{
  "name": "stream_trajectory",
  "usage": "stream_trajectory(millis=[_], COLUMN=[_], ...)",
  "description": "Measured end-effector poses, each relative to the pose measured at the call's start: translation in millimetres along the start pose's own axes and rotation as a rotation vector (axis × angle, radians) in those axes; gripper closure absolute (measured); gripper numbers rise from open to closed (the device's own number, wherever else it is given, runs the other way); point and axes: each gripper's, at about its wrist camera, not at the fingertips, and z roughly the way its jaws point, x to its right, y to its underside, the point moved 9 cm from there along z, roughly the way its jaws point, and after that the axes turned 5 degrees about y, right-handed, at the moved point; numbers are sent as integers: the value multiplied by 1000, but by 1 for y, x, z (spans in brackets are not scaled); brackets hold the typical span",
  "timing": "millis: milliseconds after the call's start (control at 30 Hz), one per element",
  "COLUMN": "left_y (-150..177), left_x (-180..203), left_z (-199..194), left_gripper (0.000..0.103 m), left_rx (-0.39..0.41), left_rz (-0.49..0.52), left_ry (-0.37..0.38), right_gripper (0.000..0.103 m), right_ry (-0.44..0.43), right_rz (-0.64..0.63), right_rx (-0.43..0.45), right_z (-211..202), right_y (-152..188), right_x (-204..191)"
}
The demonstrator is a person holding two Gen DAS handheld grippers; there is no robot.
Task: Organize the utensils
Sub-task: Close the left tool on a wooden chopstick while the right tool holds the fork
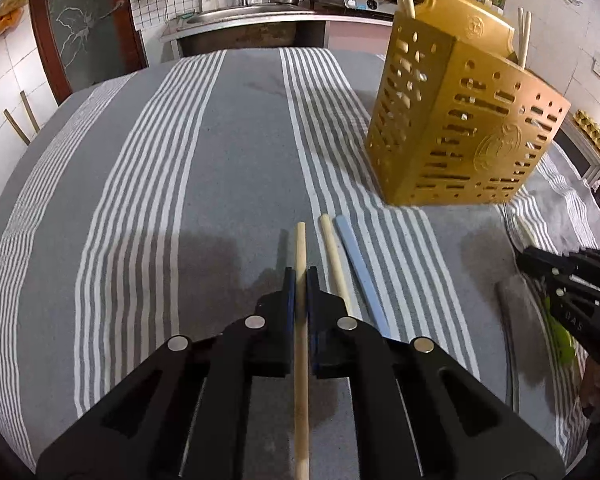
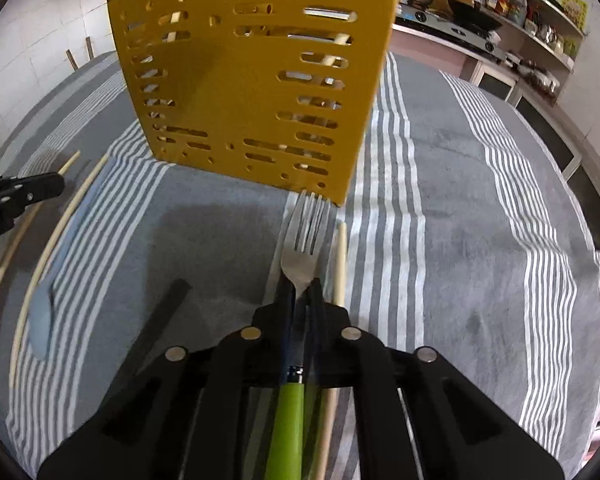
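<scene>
Left wrist view shows the left gripper (image 1: 301,276) with its jaws closed on a pale wooden chopstick (image 1: 300,248) lying along the grey striped cloth (image 1: 220,152) on the counter, with a second chopstick (image 1: 334,256) and a light blue utensil handle (image 1: 358,264) just beside it. Right wrist view shows the right gripper (image 2: 301,286), jaws clamped on the neck of a green-handled fork (image 2: 302,240), its tines almost touching the base of the yellow perforated utensil holder (image 2: 252,80), which already holds chopsticks.
</scene>
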Motion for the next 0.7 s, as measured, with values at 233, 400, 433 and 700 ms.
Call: stream_trajectory(millis=[233, 400, 433, 700], left_y=[8, 5, 5, 12], left_x=[-1, -1, 0, 4], left_z=[0, -8, -9, -8], left_gripper=[99, 99, 99, 99], left_rx=[-2, 21, 24, 17], left_rz=[-15, -12, -9, -5], left_ry=[22, 26, 27, 34], right_gripper=[98, 98, 98, 96], right_ry=[-71, -113, -123, -81], right_rz=[83, 113, 121, 88], right_rx=[20, 29, 29, -25], right_z=[-7, -13, -15, 1], right_y=[-1, 5, 6, 13], right_x=[7, 14, 16, 27])
